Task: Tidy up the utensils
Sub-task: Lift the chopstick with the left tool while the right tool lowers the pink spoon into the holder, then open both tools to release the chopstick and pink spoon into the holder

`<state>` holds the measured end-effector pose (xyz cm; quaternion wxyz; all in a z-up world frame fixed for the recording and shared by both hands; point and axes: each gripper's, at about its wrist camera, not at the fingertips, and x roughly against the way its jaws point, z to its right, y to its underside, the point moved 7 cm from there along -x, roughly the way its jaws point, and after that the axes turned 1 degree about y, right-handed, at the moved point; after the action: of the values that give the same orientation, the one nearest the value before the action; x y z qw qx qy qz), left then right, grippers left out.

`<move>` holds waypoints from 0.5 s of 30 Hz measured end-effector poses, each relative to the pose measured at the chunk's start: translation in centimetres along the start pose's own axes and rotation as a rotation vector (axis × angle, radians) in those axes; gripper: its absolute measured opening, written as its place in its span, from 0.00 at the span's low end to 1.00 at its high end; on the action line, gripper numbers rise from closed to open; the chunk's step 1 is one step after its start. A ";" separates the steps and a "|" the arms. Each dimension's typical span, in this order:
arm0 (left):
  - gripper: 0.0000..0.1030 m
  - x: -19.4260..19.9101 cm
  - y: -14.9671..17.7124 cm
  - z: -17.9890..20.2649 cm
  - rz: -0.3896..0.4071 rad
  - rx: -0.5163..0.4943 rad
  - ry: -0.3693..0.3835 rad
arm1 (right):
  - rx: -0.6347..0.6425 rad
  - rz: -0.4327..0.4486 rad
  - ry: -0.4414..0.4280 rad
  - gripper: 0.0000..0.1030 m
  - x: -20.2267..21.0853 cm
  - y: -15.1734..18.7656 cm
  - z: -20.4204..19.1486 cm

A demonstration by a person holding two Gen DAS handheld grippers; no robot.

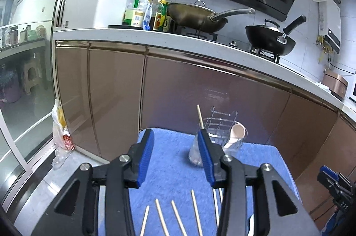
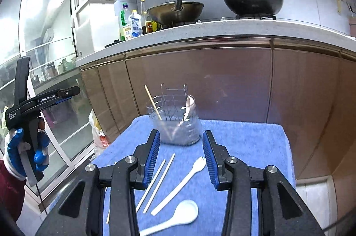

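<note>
Utensils are seen scattered across a blue towel [image 2: 244,138] spread over a low surface in front of brown kitchen cabinets [image 2: 222,80]. A clear utensil holder [image 2: 178,124] fitted with a wire divider is set at the far end of the towel, and one chopstick [image 2: 153,102] is leaned inside it on the left while a pale spoon [image 2: 189,108] is propped on the right. Nearer the right wrist camera, two loose chopsticks [image 2: 155,182] are laid side by side, with a white spork [image 2: 180,184] just to their right and a white spoon [image 2: 178,216] below it, all flat on the cloth.

The right gripper [image 2: 181,158] is held above these pieces with its blue-padded jaws spread wide and nothing between them. The left gripper [image 1: 175,158] is likewise shown with its jaws apart and empty; in its own view, the tips of several more chopsticks [image 1: 175,216] are seen on the towel beneath it, and the holder [image 1: 220,135] is partly hidden behind its right finger. The left gripper is also caught at the edge of the right view, gripped by a blue-and-white gloved hand [image 2: 26,155].

On the countertop [image 2: 200,29] behind, two woks [image 2: 253,0] and a cluster of bottles [image 2: 135,22] are visible.
</note>
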<state>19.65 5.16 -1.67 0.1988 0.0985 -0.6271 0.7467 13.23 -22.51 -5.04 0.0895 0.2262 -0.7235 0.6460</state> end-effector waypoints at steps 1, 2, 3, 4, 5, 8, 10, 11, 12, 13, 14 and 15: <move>0.38 0.5 0.3 -0.2 -0.013 0.001 0.003 | -0.006 0.002 -0.001 0.39 0.6 0.4 0.0; 0.38 1.1 0.6 -0.4 -0.019 -0.004 -0.002 | -0.009 0.004 0.000 0.39 1.1 0.6 0.1; 0.38 1.7 0.7 -0.7 -0.014 -0.009 -0.016 | -0.014 0.006 0.001 0.39 1.6 0.9 0.1; 0.38 2.3 0.8 -1.0 -0.009 -0.015 -0.030 | -0.022 0.006 0.000 0.39 2.1 1.2 0.2; 0.38 2.8 1.0 -1.2 -0.011 -0.018 -0.035 | -0.031 0.006 -0.003 0.39 2.6 1.6 0.4; 0.38 3.7 1.3 -1.7 -0.019 -0.021 -0.043 | -0.043 0.005 0.000 0.39 3.6 2.3 0.7; 0.38 4.2 1.6 -1.8 -0.022 -0.030 -0.046 | -0.053 0.003 0.001 0.39 3.9 2.7 1.0; 0.38 4.3 1.9 -1.8 -0.032 -0.036 -0.040 | -0.061 0.000 0.002 0.39 4.0 3.0 1.3; 0.38 4.2 2.1 -1.8 -0.046 -0.037 -0.032 | -0.068 -0.003 0.001 0.39 4.1 3.1 1.5; 0.38 4.0 2.5 -1.7 -0.062 -0.036 -0.025 | -0.077 -0.005 0.002 0.39 4.2 3.3 1.7; 0.38 3.8 2.9 -1.6 -0.079 -0.039 -0.019 | -0.085 -0.008 0.002 0.39 4.3 3.6 1.9; 0.38 3.6 3.2 -1.5 -0.094 -0.044 -0.016 | -0.090 -0.012 0.002 0.39 4.3 3.8 2.1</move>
<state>15.23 6.78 -3.44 0.2307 0.1297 -0.6395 0.7218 8.06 -25.24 -6.97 0.1041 0.2255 -0.7505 0.6124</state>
